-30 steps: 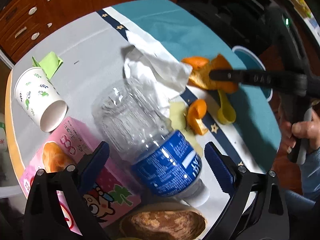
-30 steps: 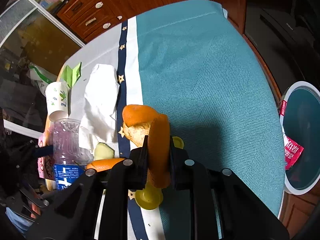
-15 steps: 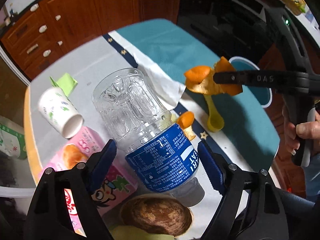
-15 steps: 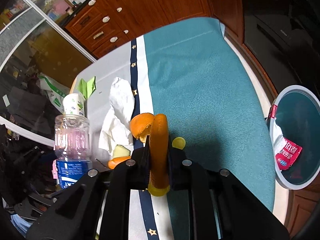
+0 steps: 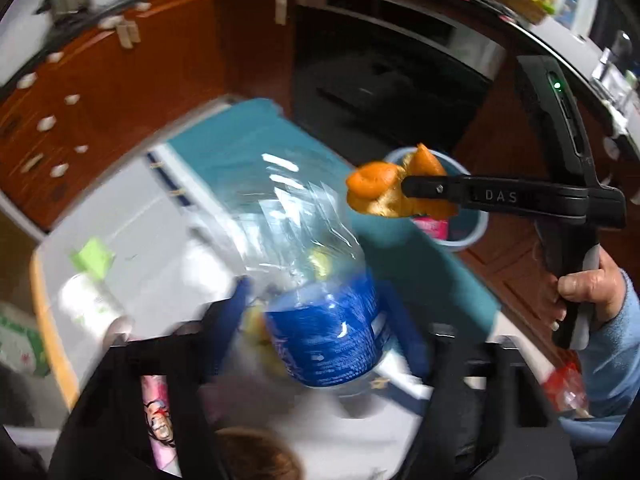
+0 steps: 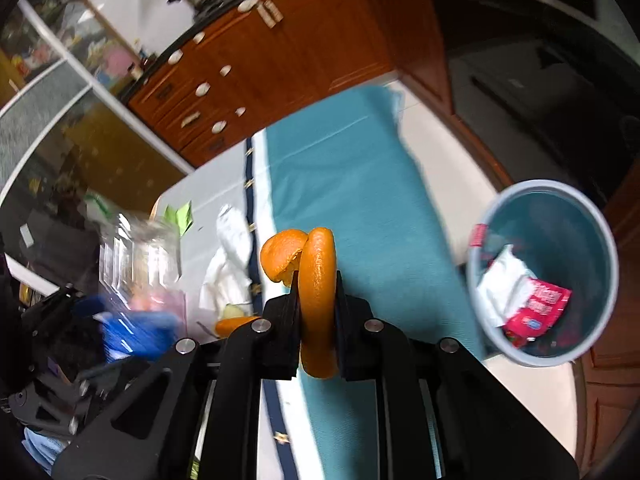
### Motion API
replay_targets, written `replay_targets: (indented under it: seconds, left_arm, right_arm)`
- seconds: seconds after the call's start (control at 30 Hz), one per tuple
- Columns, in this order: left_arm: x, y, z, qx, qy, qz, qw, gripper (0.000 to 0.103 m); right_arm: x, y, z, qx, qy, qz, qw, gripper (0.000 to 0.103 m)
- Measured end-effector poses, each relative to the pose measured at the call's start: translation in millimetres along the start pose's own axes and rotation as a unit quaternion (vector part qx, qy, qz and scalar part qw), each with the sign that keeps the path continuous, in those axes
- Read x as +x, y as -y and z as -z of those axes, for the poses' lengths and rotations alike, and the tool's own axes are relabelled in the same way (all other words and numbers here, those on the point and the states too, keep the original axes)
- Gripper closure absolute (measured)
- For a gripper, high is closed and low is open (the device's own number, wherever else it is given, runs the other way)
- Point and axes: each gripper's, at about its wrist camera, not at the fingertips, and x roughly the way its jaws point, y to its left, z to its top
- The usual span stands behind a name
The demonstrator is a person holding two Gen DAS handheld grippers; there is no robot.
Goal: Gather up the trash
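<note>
Two handheld grippers lift trash above a cluttered desk [image 6: 360, 184].

The right gripper [image 6: 316, 312] has its fingers clamped on an orange peel [image 6: 316, 280], near a blue bin [image 6: 600, 240]. The left gripper [image 5: 324, 320] has its blue fingers against a blurred plastic bottle [image 5: 320, 320], raised off the desk.

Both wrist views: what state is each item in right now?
Left gripper: shut on the plastic bottle, lifted, blurred.
Right gripper: shut on the orange peel, held in the air.
Trash bin: open, holding wrappers.
Paper cup: on its side on the table.
</note>
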Motion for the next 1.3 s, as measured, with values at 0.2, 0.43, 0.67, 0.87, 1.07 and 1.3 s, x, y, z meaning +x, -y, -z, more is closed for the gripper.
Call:
replay_targets:
  seconds: [0.2, 0.43, 0.67, 0.87, 1.07, 1.3]
  left_arm:
    - [61, 49, -31, 0.048, -0.039, 0.014, 0.9980, 0.063]
    - [85, 76, -3, 0.085, -0.098, 0.039, 0.9908, 0.055]
    - [68, 78, 23, 0.117, -0.110, 0.056, 0.9854, 0.042]
    - [52, 81, 56, 0.151, -0.140, 0.105, 0.9729, 0.039]
    - [37, 106, 79, 0.219, -0.137, 0.127, 0.9577, 0.036]
    - [59, 137, 82, 0.305, -0.125, 0.091, 0.9398, 0.022]
  right_arm:
    - [-24, 69, 6, 0.045, 0.023, 0.038, 0.998, 0.090]
    - [44, 100, 57, 0.107, -0.020, -0.032, 0.994, 0.091]
    - [74, 85, 68, 0.111, 0.006, -0.082, 0.990, 0.091]
    - [69, 72, 67, 0.084, -0.017, -0.060, 0.995, 0.091]
    - [44, 65, 76, 0.072, -0.019, -0.042, 0.996, 0.091]
    - [19, 73, 98, 0.077, -0.028, -0.023, 0.996, 0.091]
